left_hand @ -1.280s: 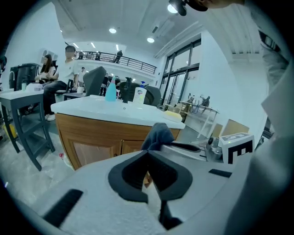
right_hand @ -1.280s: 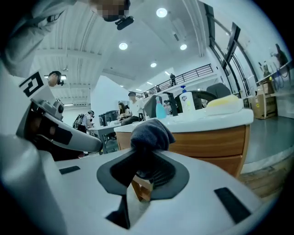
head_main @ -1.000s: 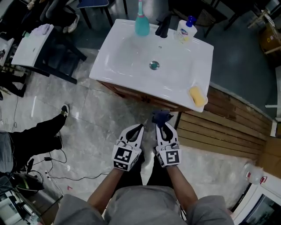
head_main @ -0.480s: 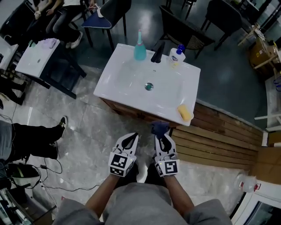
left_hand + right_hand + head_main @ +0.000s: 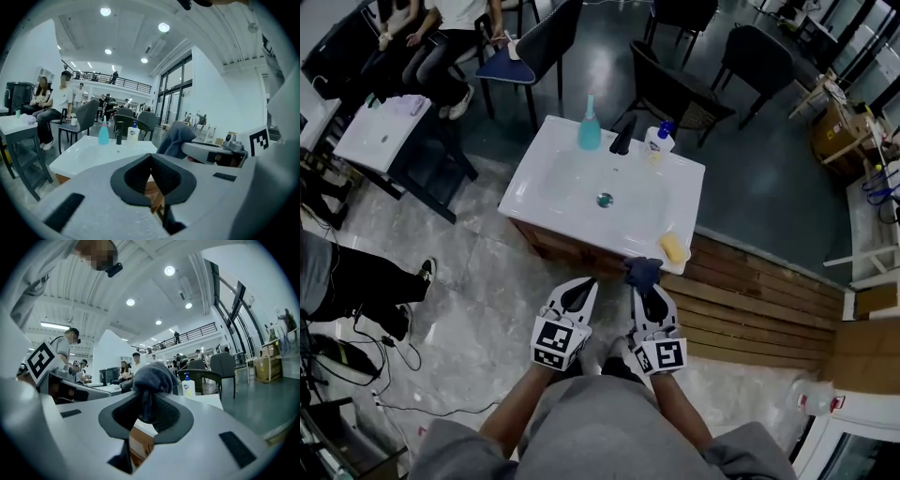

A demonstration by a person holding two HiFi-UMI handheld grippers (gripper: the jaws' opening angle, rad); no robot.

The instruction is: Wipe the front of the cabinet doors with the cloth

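One white sink (image 5: 553,187) on a wooden cabinet (image 5: 567,249) stands just ahead of both pairs of jaws. From above we see only a thin strip of the cabinet's brown front under the sink's near edge.

We hold the left gripper (image 5: 584,284) and the right gripper (image 5: 646,290) side by side, both aimed at that front. In the left gripper view the left jaws are closed tip to tip with nothing between them. A sliver of the cabinet's wood (image 5: 151,186) shows through the gap lower down.

In the right gripper view the right jaws are clamped on a dark blue-grey cloth (image 5: 152,377). It bunches up above the tips and hangs down between the pads. In the head view the cloth (image 5: 643,271) sits at the tip of the right jaws, right at the cabinet's top front edge. We cannot tell whether it touches the wood.

Just beyond the right jaws, a yellow sponge (image 5: 674,247) lies on the sink's near corner. Far past both jaws, along the sink's back edge, stand a teal bottle (image 5: 589,131), a dark tap (image 5: 622,138) and a white soap bottle (image 5: 656,141).
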